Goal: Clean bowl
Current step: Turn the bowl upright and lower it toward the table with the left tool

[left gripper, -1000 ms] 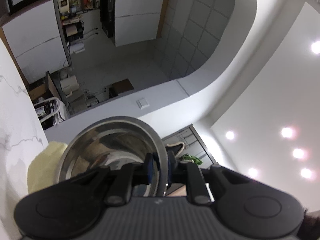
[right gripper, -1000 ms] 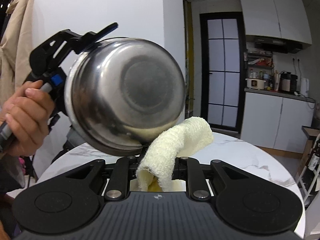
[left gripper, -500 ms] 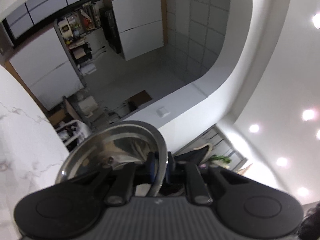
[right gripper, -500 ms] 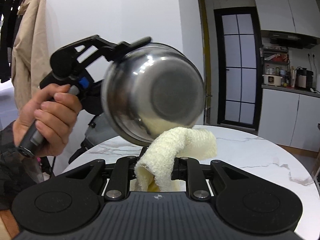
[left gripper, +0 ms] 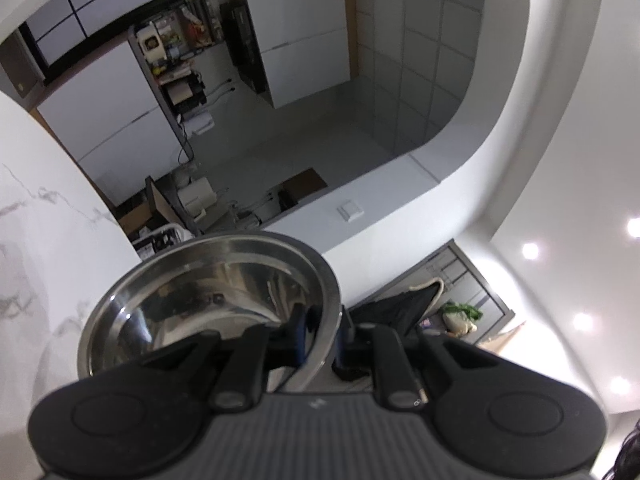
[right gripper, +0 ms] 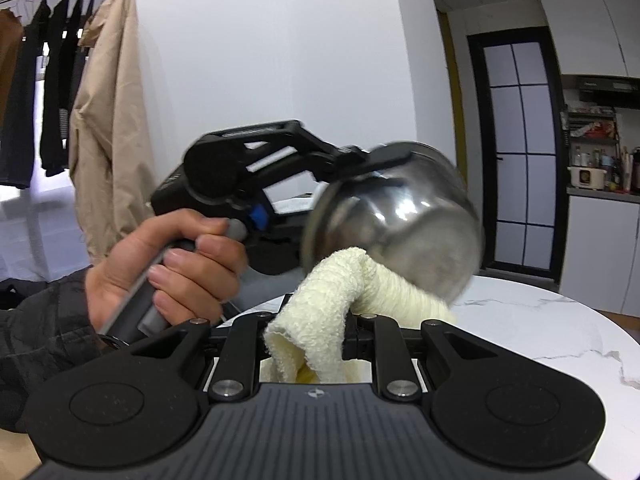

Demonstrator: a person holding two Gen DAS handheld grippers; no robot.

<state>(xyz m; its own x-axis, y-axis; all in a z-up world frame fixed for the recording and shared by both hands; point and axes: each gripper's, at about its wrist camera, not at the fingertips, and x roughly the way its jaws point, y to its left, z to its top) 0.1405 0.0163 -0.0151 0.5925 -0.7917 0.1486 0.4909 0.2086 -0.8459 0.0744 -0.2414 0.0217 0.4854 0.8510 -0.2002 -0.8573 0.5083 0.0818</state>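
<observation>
Bowl point(right gripper: 394, 224) swung rightward, rim turned away; left gripper point(left gripper: 322, 332) clamps its rim. Right gripper point(right gripper: 308, 344) pinches yellow cloth point(right gripper: 340, 292) against bowl's underside, above marble table point(right gripper: 540, 332) edge.

A matte black gripper body with a ribbed grey top plate is seen at the bottom of each wrist view, flanked by two rounded black lobes with shallow circular recesses. Black finger linkages are fastened by silver screws. On the left gripper point(right gripper: 360, 160), seen from the right wrist view, an open black frame, a blue trigger part and a grey handle are shown. The left hand point(right gripper: 168, 268) is followed by a dark, crinkled jacket sleeve point(right gripper: 40, 340)
</observation>
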